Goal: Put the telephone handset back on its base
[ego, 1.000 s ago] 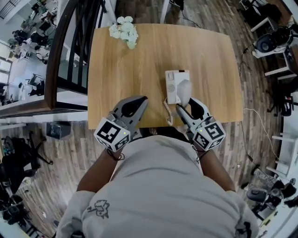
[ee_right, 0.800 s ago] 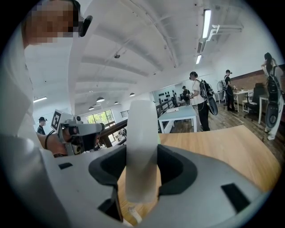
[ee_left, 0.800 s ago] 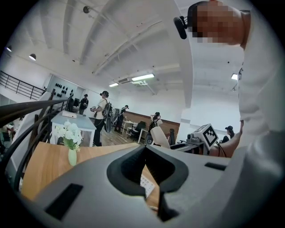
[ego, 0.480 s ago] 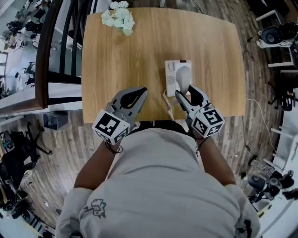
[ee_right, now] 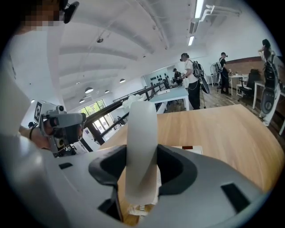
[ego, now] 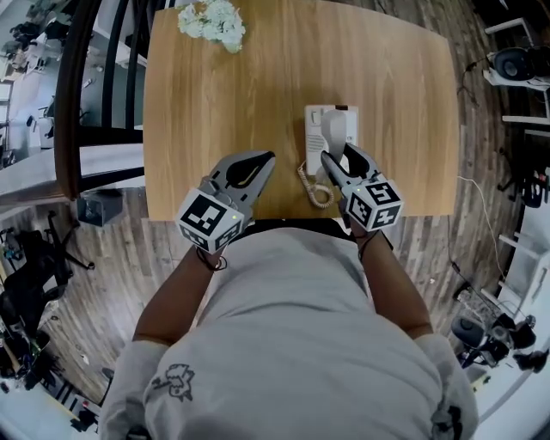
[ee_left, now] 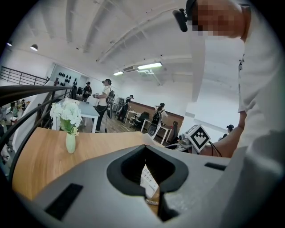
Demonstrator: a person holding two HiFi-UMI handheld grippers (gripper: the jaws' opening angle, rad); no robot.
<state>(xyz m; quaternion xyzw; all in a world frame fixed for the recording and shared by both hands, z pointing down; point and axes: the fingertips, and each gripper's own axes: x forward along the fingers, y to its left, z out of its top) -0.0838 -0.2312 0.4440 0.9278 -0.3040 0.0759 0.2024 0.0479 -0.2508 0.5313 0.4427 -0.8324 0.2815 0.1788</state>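
Observation:
A white telephone base point(ego: 315, 129) lies on the wooden table point(ego: 223, 103) near its front edge, and its coiled cord point(ego: 316, 191) hangs in front of it. My right gripper point(ego: 336, 155) is shut on the white handset point(ego: 336, 131), which it holds over the base. In the right gripper view the handset point(ee_right: 141, 142) rises steeply between the jaws, with the base point(ee_right: 192, 150) behind it. My left gripper point(ego: 262, 158) hovers shut and empty to the left of the phone. Through its hollow, the left gripper view shows the base's keypad point(ee_left: 148, 178).
White flowers in a vase point(ego: 210, 21) stand at the table's far left corner. A dark railing point(ego: 86, 94) runs along the table's left side. The table's front edge is right at the person's body. Other people and desks are far behind.
The right gripper has carried the handset a little forward and left, over the base. The head view has shifted towards the table. The left gripper has hardly moved.

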